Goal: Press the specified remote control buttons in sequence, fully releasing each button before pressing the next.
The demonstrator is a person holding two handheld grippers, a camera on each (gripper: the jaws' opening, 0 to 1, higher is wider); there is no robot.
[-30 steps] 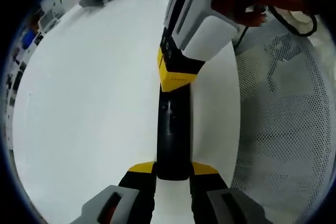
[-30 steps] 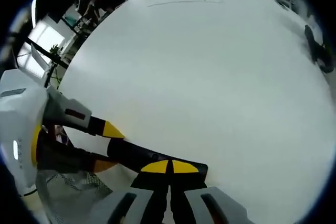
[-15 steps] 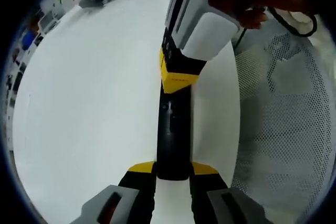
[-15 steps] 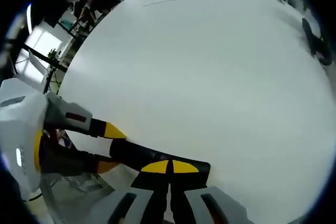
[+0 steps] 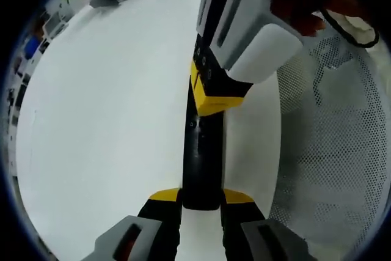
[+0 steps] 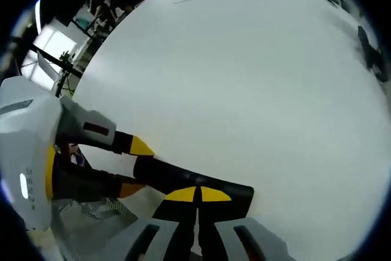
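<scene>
Left gripper view: I see my left gripper (image 5: pixel 201 203) closed on the near end of the black remote control (image 5: pixel 201 157), which lies on the white table (image 5: pixel 104 120). My right gripper (image 5: pixel 215 99), jaws together, presses its yellow tips on the remote's far part.

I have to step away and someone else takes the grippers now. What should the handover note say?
Left gripper: shut on the remote, holding its near end over the white table.
Right gripper: jaws shut together, tips resting on the remote's top face, apparently pressing a button.
Done: remote held steady; which buttons were already pressed cannot be told.
Left: lift the right gripper fully clear, then press the next button in the sequence.
</scene>
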